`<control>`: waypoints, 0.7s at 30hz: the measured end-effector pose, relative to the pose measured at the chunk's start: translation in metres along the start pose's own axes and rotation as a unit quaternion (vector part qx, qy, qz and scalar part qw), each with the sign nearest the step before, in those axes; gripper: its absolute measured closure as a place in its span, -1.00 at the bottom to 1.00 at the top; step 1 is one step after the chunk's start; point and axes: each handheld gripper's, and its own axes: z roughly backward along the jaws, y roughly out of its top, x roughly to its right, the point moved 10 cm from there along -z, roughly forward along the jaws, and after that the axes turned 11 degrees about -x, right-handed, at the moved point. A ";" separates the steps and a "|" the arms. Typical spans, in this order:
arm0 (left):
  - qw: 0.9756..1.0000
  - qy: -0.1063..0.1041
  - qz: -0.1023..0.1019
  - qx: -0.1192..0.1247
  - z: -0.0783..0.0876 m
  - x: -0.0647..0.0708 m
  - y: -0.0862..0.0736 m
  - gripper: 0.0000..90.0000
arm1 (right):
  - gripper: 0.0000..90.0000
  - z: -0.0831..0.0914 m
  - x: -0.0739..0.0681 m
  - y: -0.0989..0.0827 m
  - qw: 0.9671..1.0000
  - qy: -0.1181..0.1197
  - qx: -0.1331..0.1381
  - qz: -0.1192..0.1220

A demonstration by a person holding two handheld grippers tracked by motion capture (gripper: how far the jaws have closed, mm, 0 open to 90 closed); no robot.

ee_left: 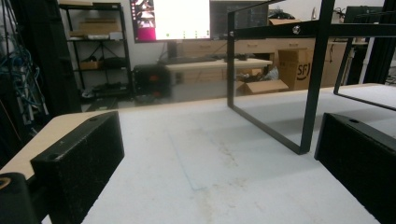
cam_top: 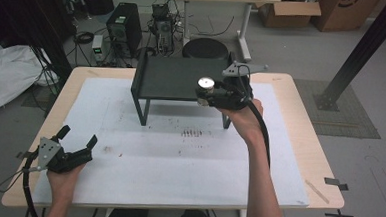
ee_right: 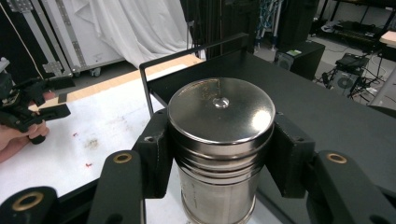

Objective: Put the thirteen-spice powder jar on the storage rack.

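Right gripper view: a polished cylindrical steel canister [ee_right: 219,140] with a flat lid and small centre knob stands upright between the two black jaws of the right hand-held gripper [ee_right: 219,158], which press against its sides just under the lid. Behind the canister lies the flat top of a black metal shelf stand [ee_right: 317,102].

High view: the right hand-held gripper [cam_top: 207,95] holds the canister [cam_top: 206,84] at the front edge of the black shelf stand [cam_top: 175,77], near its right end; whether the canister base touches the shelf cannot be determined. The stand rests on a white mat [cam_top: 178,153] that covers most of the light wooden tabletop [cam_top: 309,144].

The left hand-held gripper [cam_top: 77,135] is positioned at the near-left corner of the mat, well apart from the stand, with its jaws spread wide and nothing between them. Left gripper view: both black jaws of this hand-held gripper [ee_left: 219,154] sit low over the white mat [ee_left: 210,163], with a thin black stand leg [ee_left: 313,93] ahead.
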 end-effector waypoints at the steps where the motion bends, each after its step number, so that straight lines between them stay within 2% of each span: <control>1: 1.000 0.000 0.000 0.000 0.000 0.000 0.000 -0.96 | 0.08 -0.001 0.001 0.002 1.000 0.000 0.000 0.001; 11: 1.000 0.002 -0.001 -0.002 -0.001 0.000 0.000 -0.95 | 0.08 -0.022 0.015 0.021 1.000 -0.002 -0.005 -0.002; 17: 1.000 0.002 -0.003 -0.005 -0.001 0.000 0.000 -0.94 | 0.08 -0.037 0.026 0.027 1.000 -0.006 -0.002 -0.009; 21: 1.000 0.003 -0.003 -0.005 -0.001 0.000 0.000 -0.94 | 0.08 -0.050 0.031 0.028 1.000 -0.008 -0.010 -0.010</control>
